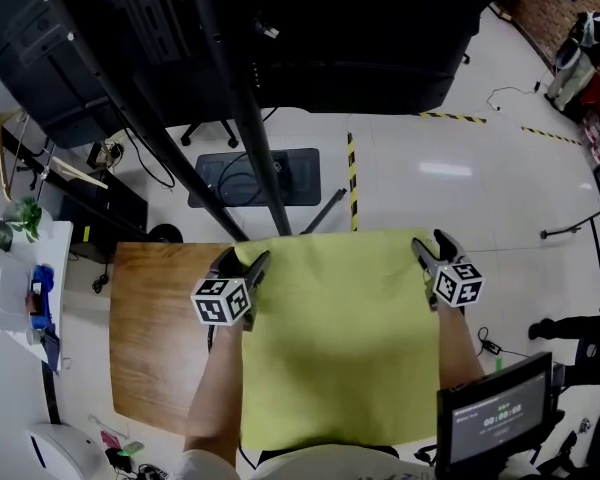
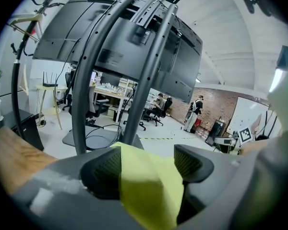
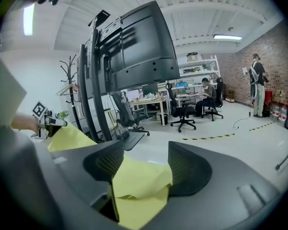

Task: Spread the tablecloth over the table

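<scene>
A yellow-green tablecloth (image 1: 340, 338) lies flat over the right part of the wooden table (image 1: 155, 338); the wood shows bare on its left. My left gripper (image 1: 242, 265) is at the cloth's far left corner and my right gripper (image 1: 432, 248) at its far right corner. In the left gripper view the jaws (image 2: 148, 164) stand wide apart, with the cloth corner (image 2: 149, 186) loose between them. In the right gripper view the jaws (image 3: 140, 163) are also wide apart, and a rumpled cloth corner (image 3: 139, 181) rests between them, unpinched.
A tall black stand (image 1: 250, 118) carrying a large dark screen rises just beyond the table's far edge. A white side table (image 1: 10, 278) with small items stands at the left. A small display (image 1: 495, 418) sits at the lower right. Yellow-black tape (image 1: 352, 183) marks the floor.
</scene>
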Action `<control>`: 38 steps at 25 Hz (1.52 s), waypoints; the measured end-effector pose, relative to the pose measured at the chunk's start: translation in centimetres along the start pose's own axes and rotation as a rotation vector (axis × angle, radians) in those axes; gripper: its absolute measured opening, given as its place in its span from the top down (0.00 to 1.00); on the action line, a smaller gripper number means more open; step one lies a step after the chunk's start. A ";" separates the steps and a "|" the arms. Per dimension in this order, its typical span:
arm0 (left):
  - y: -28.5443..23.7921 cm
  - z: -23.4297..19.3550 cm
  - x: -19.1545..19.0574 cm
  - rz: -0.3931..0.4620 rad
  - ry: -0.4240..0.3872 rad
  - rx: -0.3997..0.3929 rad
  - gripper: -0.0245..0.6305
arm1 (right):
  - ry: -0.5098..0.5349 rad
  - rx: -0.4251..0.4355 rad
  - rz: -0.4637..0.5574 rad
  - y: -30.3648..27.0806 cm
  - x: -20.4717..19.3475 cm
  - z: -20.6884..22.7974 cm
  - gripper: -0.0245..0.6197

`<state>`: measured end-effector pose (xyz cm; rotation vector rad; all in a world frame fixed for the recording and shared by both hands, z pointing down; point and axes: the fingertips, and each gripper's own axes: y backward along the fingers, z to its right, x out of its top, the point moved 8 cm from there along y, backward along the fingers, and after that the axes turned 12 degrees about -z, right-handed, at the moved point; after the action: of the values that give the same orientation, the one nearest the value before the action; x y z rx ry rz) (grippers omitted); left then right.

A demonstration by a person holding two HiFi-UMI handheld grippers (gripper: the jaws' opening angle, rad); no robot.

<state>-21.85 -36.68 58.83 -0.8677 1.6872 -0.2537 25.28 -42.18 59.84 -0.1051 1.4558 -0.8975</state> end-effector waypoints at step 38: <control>16.3 9.2 4.7 0.299 -0.203 0.082 0.95 | 0.172 0.048 0.357 19.0 7.3 -12.8 0.93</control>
<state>-20.46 -25.85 42.92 -0.5519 1.5796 -0.0289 21.78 -27.74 40.98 0.2670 1.5490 -0.6589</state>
